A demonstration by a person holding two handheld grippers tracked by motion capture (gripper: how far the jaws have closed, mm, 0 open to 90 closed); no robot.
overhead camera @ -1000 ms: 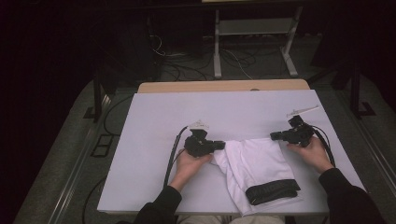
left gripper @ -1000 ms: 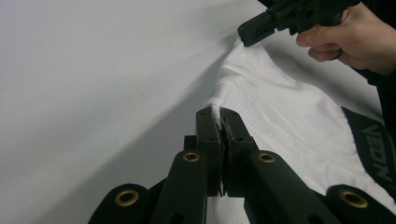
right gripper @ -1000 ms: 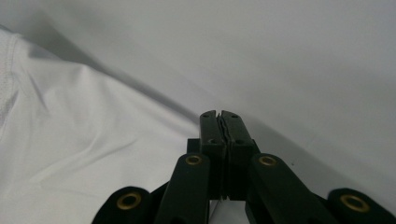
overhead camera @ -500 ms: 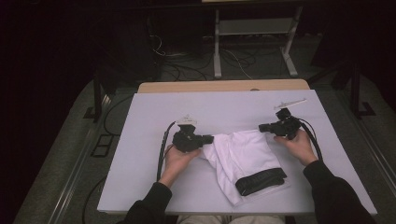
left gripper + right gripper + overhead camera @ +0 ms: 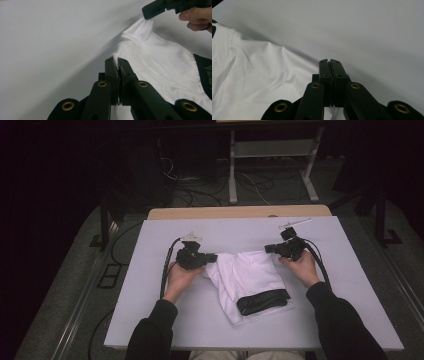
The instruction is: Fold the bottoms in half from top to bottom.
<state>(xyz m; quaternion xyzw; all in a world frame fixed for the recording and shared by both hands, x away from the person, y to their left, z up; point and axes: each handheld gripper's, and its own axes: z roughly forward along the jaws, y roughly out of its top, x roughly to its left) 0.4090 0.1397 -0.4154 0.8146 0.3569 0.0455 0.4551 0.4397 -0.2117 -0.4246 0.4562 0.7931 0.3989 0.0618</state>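
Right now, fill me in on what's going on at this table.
A person is working a white garment with a black waistband on a white table, one gripper in each hand. The left gripper is shut on one corner of the cloth. The right gripper pinches the opposite corner, as the left gripper view shows. The fabric is stretched between the two, its far edge lifted a little, while the waistband end lies on the table nearer the person.

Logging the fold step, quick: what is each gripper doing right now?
Left gripper: shut on the white garment.
Right gripper: shut on the garment's other corner.
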